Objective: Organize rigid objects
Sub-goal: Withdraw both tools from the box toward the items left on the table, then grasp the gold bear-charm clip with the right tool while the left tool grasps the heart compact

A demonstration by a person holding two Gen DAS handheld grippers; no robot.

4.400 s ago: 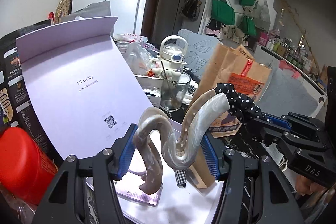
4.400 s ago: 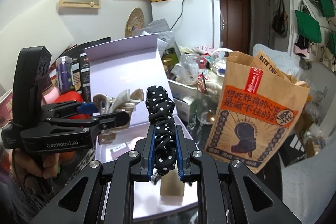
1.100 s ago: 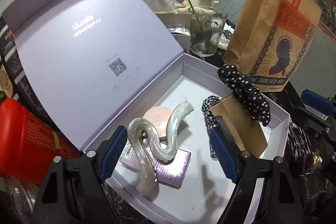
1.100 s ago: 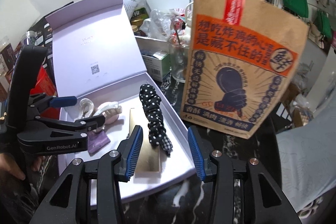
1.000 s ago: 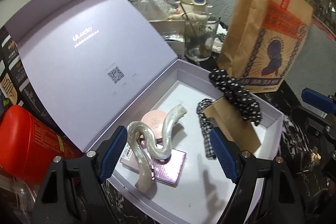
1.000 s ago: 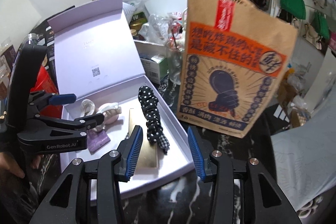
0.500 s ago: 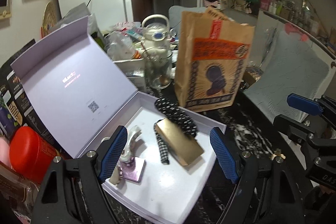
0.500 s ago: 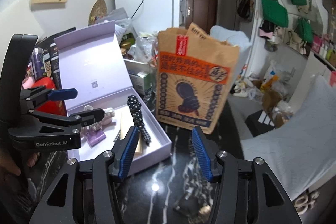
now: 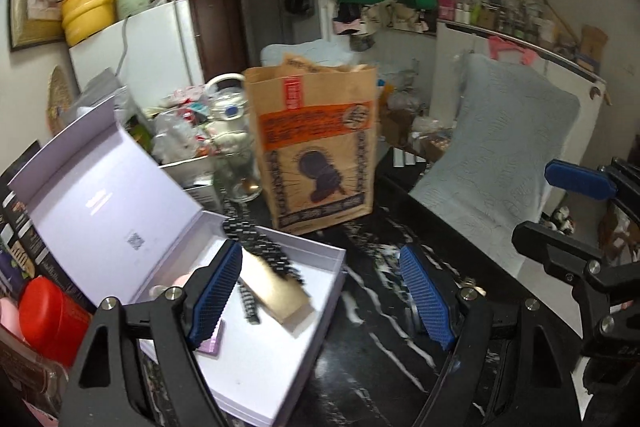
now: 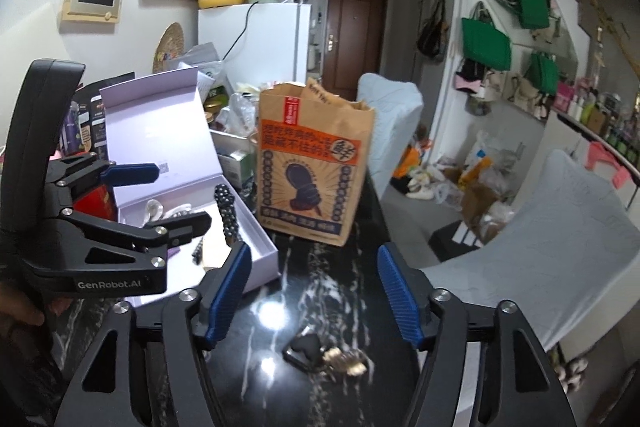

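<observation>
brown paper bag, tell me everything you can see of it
The brown paper bag stands upright on the black marble-patterned tabletop, just behind the open lilac box, apart from both grippers. It looks like stiff kraft paper, creased, with a crumpled open top. Its front carries a small red label, an orange band with dark Chinese characters, and a dark fist-like figure inside a chain-link border. A drinking glass stands at its left.

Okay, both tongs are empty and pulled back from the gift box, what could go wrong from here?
The black heart-shaped keychain lies flat on the glossy dark table, between the open right tongs; flat, it could skid instead of being gripped. The lilac box sits near the table's front edge, so a nudge might shove it off. The polka-dot hair tie drapes over the box's rim and the tall paper bag stands just behind; the open left tongs could snag either.
</observation>
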